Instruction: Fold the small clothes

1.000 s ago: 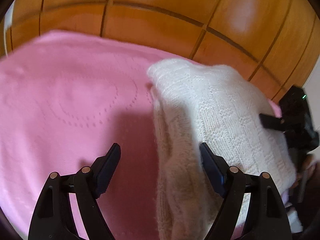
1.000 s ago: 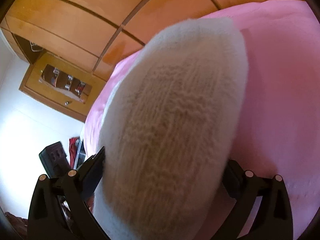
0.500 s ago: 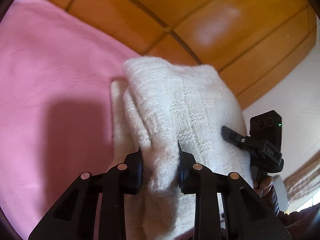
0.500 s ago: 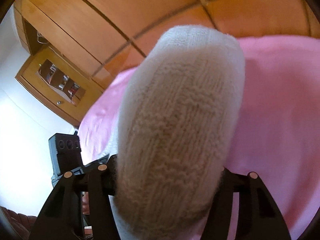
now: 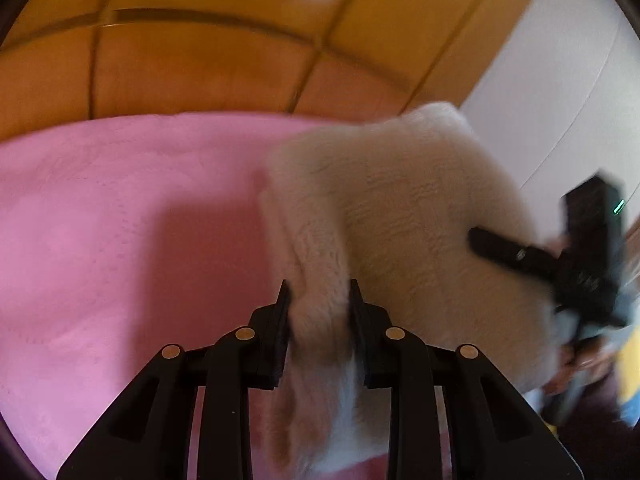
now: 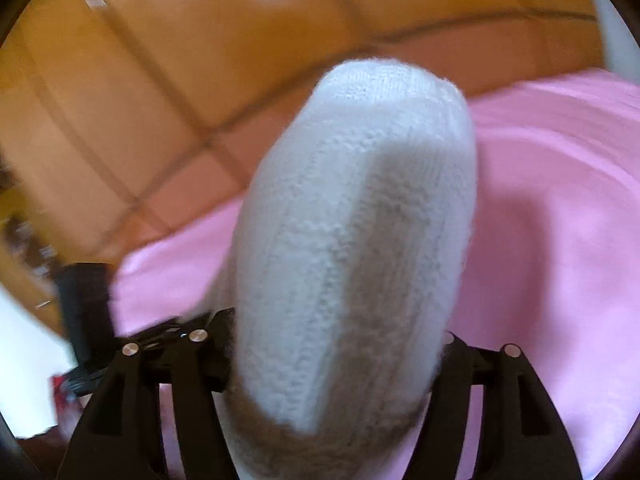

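The left tongs are pinched on a fold at the near edge of the knit, which bulges up and away from them above the pink bed. The right tongs clamp a thick bundle of the same knit, which rises between their fingers and fills the middle of the right view. It is cream-white, fuzzy and ribbed, blurred in both views. Behind the knit stands a wooden panelled wall; the knit hides much of the bed.
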{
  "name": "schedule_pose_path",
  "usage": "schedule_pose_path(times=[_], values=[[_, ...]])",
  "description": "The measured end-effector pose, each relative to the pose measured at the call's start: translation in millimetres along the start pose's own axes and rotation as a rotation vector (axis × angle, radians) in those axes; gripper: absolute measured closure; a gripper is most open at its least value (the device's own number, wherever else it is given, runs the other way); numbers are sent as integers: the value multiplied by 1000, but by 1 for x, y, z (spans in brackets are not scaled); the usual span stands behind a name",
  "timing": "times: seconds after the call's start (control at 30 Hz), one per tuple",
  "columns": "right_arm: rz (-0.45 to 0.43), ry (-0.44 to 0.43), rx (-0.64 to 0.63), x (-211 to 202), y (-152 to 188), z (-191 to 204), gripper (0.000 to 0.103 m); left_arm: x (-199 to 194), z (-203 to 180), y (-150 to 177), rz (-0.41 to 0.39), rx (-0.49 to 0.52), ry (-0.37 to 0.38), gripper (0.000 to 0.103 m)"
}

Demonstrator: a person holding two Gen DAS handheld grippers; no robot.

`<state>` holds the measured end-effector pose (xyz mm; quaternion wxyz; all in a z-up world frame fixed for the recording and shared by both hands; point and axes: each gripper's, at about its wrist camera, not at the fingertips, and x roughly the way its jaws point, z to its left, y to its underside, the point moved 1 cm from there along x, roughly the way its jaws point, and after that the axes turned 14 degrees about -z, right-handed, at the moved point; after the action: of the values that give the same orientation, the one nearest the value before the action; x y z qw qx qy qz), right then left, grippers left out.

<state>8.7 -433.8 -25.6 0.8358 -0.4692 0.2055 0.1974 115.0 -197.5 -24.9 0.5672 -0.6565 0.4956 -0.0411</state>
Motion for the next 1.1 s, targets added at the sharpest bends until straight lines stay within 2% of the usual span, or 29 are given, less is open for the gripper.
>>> schedule_pose_path(times=[0.07, 0.1, 0.17, 0.27, 0.33, 0.43, 0.5, 0.6, 0.63, 0.7, 0.83, 0.97, 1.03, 1.07, 1.1], values=[[13, 17, 70, -1, 16, -25, 29, 14, -18, 9, -8, 86, -63, 78], [-5, 21, 73, -6, 18, -28, 20, 11, -22, 13, -17, 99, -76, 78], [-47, 58, 58, -23, 16, -27, 13, 3, -27, 14, -45, 124, -115, 78], [-138, 170, -31, -47, 6, -12, 13, -12, -30, 21, -69, 151, -147, 78], [-186, 190, -94, -59, 3, 5, 21, -14, -21, 19, -76, 120, -159, 78], [-202, 194, -146, -55, 0, 31, 35, -15, -21, 17, -80, 86, -176, 78], [-143, 175, -147, -30, -1, 46, 45, -11, -21, 17, -72, 96, -198, 78], [-75, 247, -209, 6, 10, 54, 40, -8, -13, 22, -55, 73, -227, 78], [-88, 298, -275, 18, 17, 57, 39, -7, -10, 23, -50, 48, -228, 78], [-140, 345, -315, 23, 28, 58, 35, -6, -10, 24, -51, 48, -237, 78], [-191, 398, -365, 3, 43, 67, 34, -9, -14, 23, -39, 62, -247, 78], [-180, 385, -361, -25, 58, 73, 33, -11, -16, 21, -25, 68, -255, 76], [-155, 372, -337, -33, 69, 74, 25, -12, -18, 20, -22, 65, -260, 76], [-143, 375, -332, -37, 75, 74, 22, -14, -19, 19, -28, 64, -264, 71], [-134, 379, -327, -40, 80, 74, 22, -17, -20, 19, -35, 62, -281, 61]])
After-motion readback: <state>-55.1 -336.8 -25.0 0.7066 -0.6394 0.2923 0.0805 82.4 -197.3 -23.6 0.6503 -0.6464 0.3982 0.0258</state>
